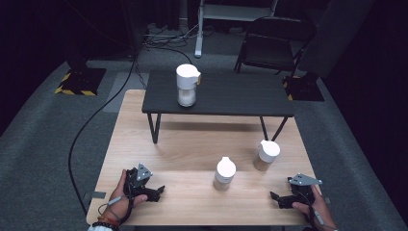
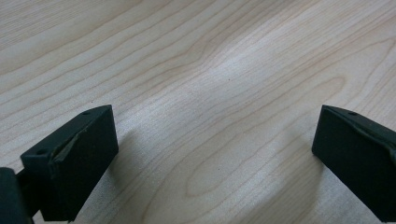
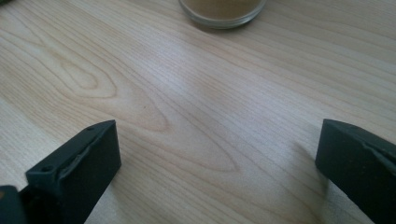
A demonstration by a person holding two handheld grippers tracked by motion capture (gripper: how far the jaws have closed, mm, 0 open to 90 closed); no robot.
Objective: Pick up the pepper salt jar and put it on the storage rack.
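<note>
two jars stand on the wooden table (image 1: 144,144), both upright with white lids: the near jar (image 1: 224,173) about centre, and the right jar (image 1: 266,155) just behind and to its right, apart from it. a third jar (image 1: 187,85) stands upright on the black shelf (image 1: 231,96) at the far end.

left gripper (image 1: 155,191) rests low on the near left of the table, jaws spread wide, nothing between them; its own view shows bare wood grain between the two black pads. right gripper (image 1: 275,198) rests low at the near right edge, jaws likewise wide apart and holding nothing. its own view shows the glass base of a jar (image 3: 222,10) with tan contents at the top edge, well ahead of the pads (image 3: 79,161).

judgement: work not yet begun; no jar touched. the right jar is nearest the right gripper, the near jar lies between both grippers.

recommendations for the reach:
- lift the gripper clear of the wood before advancing, so the pads do not drag.
- keep the jaws at full spread until the jar body sits squarely between them.
- grip the glass body below the lid, level, not the tapered lid.
- approach the right jar from its open side, away from the near jar, to avoid a knock.
- close slowly; tall narrow jars likely tip easily.
</note>
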